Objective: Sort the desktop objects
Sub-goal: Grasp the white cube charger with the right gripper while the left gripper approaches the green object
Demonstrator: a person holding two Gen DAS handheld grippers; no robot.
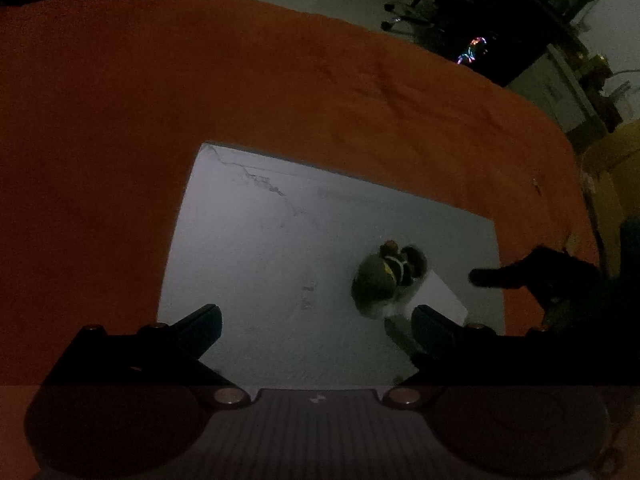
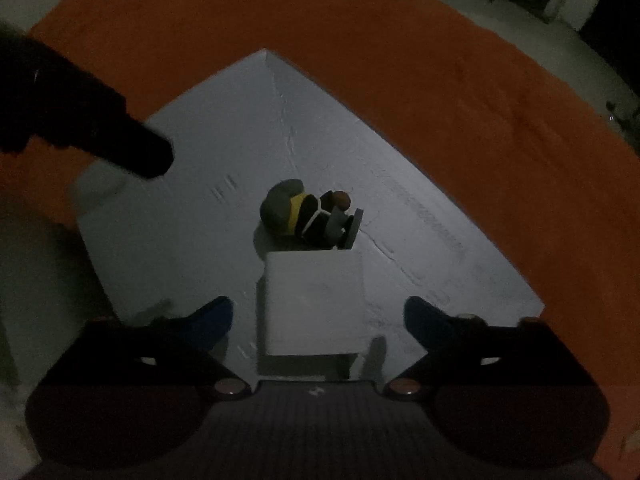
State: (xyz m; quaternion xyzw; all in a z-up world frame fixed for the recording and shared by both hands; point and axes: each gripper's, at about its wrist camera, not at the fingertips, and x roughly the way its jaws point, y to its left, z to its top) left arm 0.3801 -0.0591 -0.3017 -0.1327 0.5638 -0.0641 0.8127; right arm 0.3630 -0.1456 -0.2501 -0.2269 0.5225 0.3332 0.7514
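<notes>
A small toy figure (image 2: 306, 216) with a grey-green helmet, yellow band and dark body lies on its side on a white board (image 2: 200, 240). A white block (image 2: 314, 302) sits right in front of it. My right gripper (image 2: 318, 316) is open, its jaws on either side of the white block, above it. In the left wrist view the figure (image 1: 386, 276) and white block (image 1: 438, 294) lie at the board's (image 1: 280, 260) right part. My left gripper (image 1: 316, 320) is open and empty above the board. The right gripper's finger (image 1: 504, 276) shows at the right.
An orange cloth (image 1: 280, 80) covers the table under the white board. The left gripper's dark finger (image 2: 120, 148) reaches in at the left of the right wrist view. Beyond the table's far edge are floor, chair legs and dark furniture (image 1: 500, 40).
</notes>
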